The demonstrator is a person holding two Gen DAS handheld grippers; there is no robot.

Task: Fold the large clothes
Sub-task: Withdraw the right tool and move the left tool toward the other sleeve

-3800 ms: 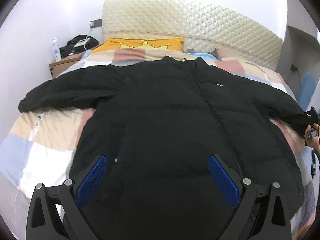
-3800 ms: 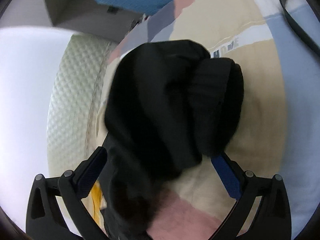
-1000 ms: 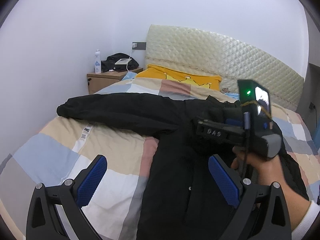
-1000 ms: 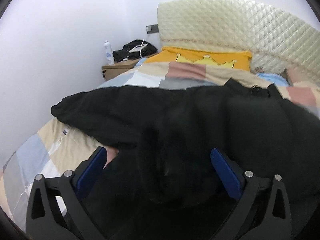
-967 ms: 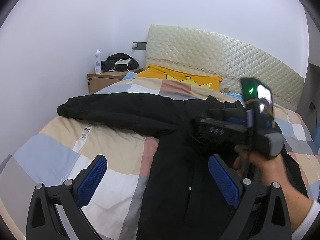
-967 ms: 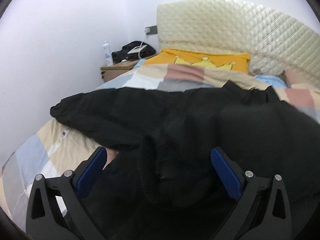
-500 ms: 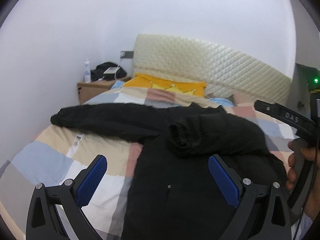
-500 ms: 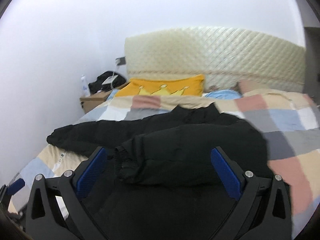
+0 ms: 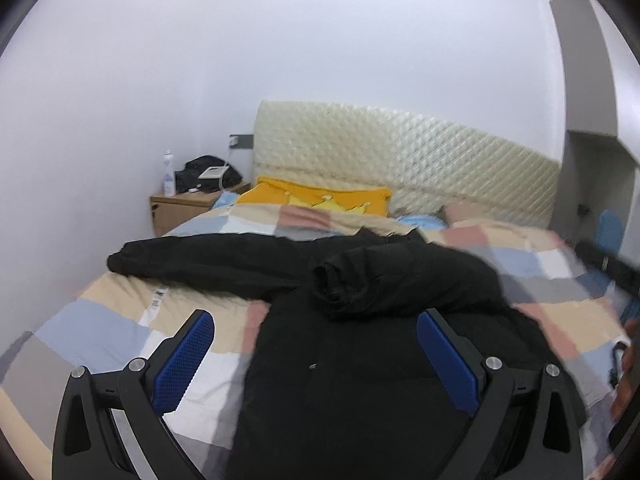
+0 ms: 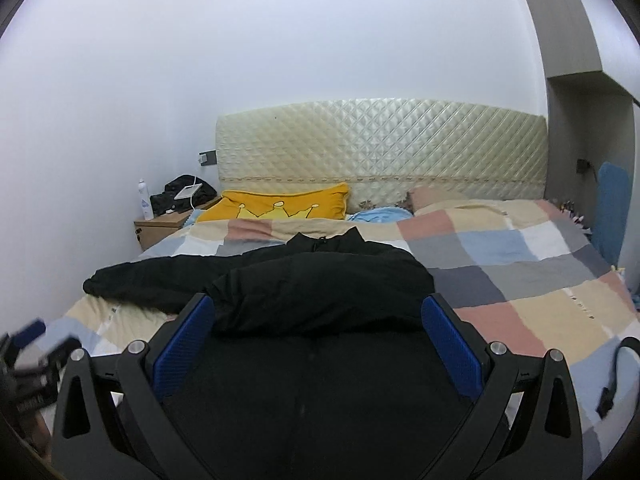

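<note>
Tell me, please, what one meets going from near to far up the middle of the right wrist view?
Right gripper with jaws open → black puffer jacket body → its folded-over sleeve → jacket collar → yellow crown pillow → quilted headboard.

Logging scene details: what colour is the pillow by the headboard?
Orange-yellow pillow with a crown outline; clearest in the right wrist view.

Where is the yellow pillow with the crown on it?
The yellow pillow sits at the head of the bed, left of centre in the right wrist view, against the quilted headboard and beside the wooden nightstand, beyond the black jacket.
</note>
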